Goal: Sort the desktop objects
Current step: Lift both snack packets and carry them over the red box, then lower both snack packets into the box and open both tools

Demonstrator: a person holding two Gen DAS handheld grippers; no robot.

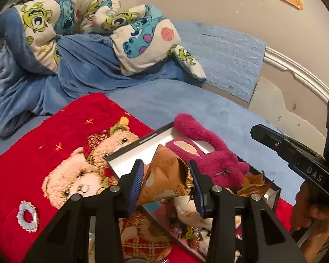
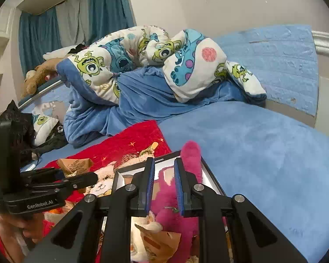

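Observation:
My left gripper (image 1: 166,175) is shut on a brown snack packet (image 1: 164,177), which it holds over the near edge of a black-rimmed white box (image 1: 129,153). A pink plush toy (image 1: 212,157) lies in the box with more brown packets (image 1: 254,188). In the right wrist view my right gripper (image 2: 163,161) hovers over the pink plush toy (image 2: 164,199), its jaws drawn close with nothing between the pads. The toy's ear (image 2: 190,153) rises behind them. At the left, the left gripper (image 2: 76,175) carries the snack packet (image 2: 74,165).
The box rests on a red bear-print blanket (image 1: 54,142) spread over a blue bed sheet (image 2: 252,153). A pale hair scrunchie (image 1: 28,217) lies on the blanket at the left. A rumpled monster-print duvet (image 1: 76,22) fills the back. A hand (image 1: 307,208) grips the right tool.

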